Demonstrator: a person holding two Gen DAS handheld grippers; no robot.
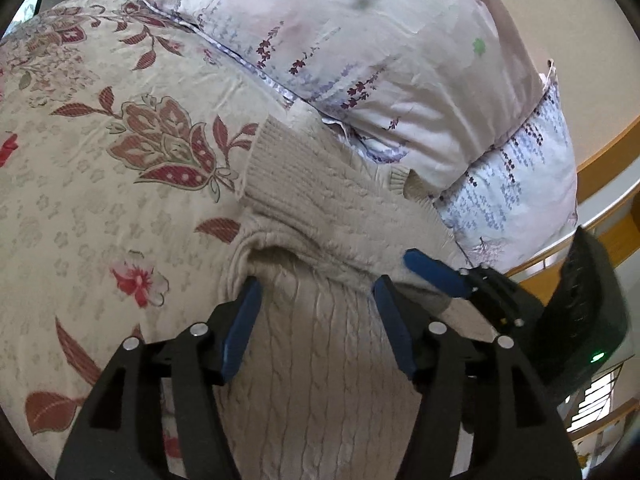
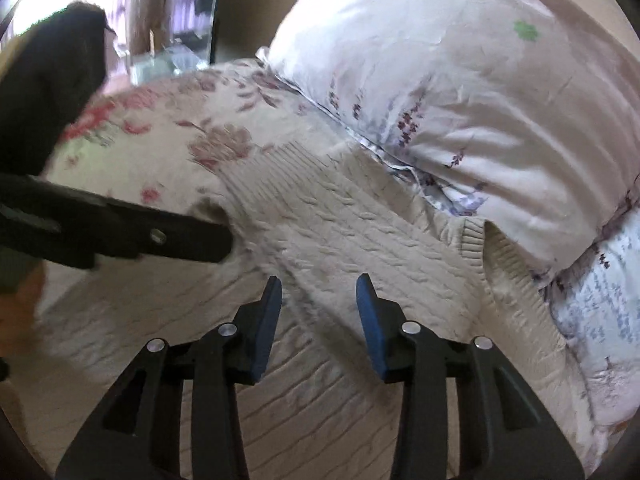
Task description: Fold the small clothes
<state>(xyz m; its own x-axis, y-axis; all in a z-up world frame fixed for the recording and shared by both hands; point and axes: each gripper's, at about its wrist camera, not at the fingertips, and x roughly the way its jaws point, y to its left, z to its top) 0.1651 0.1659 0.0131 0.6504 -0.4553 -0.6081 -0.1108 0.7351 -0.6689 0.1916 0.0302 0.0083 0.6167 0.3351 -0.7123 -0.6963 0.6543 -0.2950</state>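
One cream cable-knit sweater lies on a floral bedspread, its far edge against the foot of two stacked pillows at 1 o'clock. Left wrist view: left gripper angled down over the knit; blue pads stand apart, with a raised ridge of sweater running between them toward 12 o'clock. Whether the pads touch the fabric sides: cannot tell for certain; no pinch or pull visible, cloth appears loose between them. A fold pocket in the knit sits just beyond the left pad tip, at 11 o'clock from it. Right gripper enters this view from 3 o'clock, one blue finger lying low over the sweater just beside the left gripper's right finger; its second finger is hidden here. Right wrist view (motion-blurred): right gripper points down at the sweater, pads apart with a narrower gap, nothing clamped; knit shows below and between the tips. Left gripper's black body crosses from 9 o'clock, tip resting at the sweater's left edge. Ribbed hem at 11 o'clock, ribbed opening at 3 o'clock near the pillows. Bedspread beyond. Count: one sweater, two grippers, two pillows, one bedspread.
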